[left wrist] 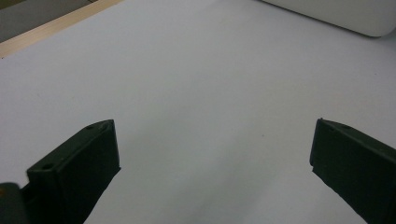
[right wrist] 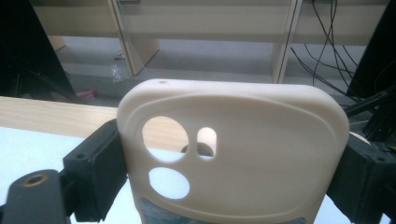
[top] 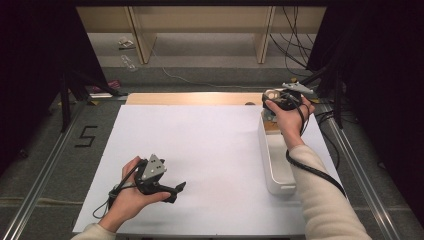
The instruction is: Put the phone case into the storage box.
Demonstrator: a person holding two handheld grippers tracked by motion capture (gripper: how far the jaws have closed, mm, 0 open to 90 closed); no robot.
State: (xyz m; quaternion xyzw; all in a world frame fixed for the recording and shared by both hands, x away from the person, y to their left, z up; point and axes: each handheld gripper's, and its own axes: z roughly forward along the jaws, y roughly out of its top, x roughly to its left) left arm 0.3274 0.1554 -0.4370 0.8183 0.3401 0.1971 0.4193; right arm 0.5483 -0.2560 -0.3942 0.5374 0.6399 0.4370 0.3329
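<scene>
- Left gripper [top: 172, 191]: held in the person's left hand [top: 131, 197] low over the near left part of the white sheet [top: 200, 150]. Jaws spread wide with nothing between them; probably just parked there, idle.
- White tray [top: 274, 172]: long, shallow, set along the sheet's right edge. It looks empty where visible, though its far end is hidden by the hand.
- Right gripper [top: 274, 100]: raised in the right hand [top: 290, 120] above the tray's far end, near the table's far right corner. Jaws clamped on the two side edges of a cream phone case [right wrist: 233, 154], held upright with its back toward the gripper's camera. The side grip likely keeps the case flat and steady for carrying.
- Phone case detail: two round camera openings and one small slot. No brand or lettering can be read.
- Floor left of the table: a mark reading "5" [top: 86, 136].
</scene>
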